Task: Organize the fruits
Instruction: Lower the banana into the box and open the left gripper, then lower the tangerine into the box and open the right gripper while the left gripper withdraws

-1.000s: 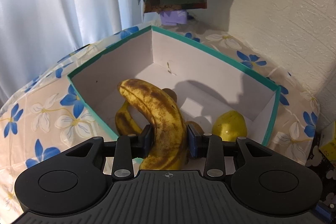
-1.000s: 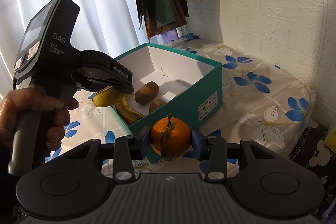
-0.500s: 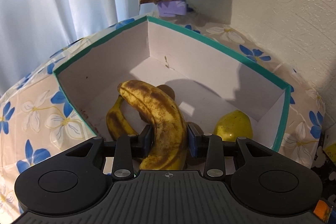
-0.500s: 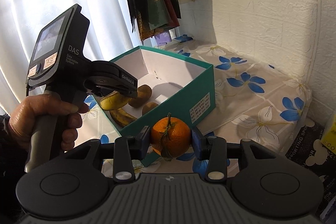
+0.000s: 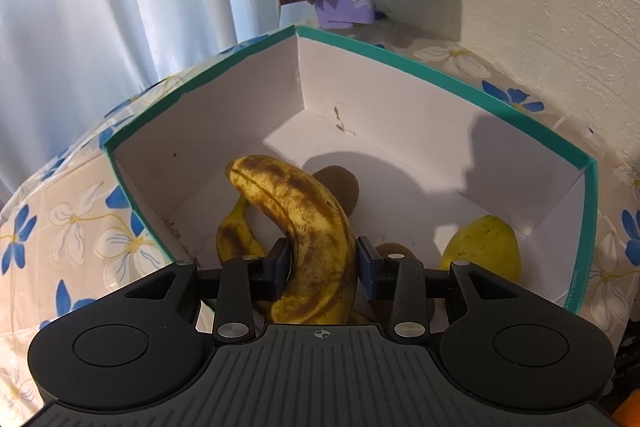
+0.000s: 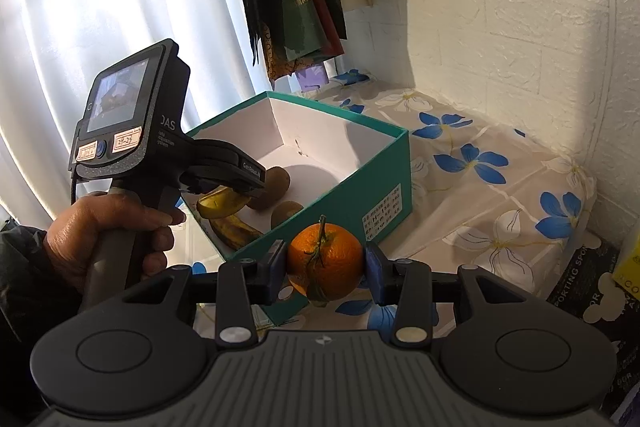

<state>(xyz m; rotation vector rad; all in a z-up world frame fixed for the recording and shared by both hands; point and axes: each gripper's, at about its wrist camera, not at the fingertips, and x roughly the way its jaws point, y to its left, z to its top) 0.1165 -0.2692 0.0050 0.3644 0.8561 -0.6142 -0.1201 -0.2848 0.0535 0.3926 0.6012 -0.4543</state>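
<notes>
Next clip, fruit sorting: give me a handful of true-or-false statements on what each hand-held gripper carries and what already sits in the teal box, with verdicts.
1. The left hand-held gripper carries a spotted banana. True.
2. The right hand-held gripper carries a kiwi. False: it grips an orange with a stem.
3. The teal box holds no fruit yet. False: a second banana, kiwis and a yellow-green fruit lie inside.
4. The orange is over the box's interior. False: it is outside, in front of the near corner.
5. The box sits on a blue-flowered cloth. True.
</notes>
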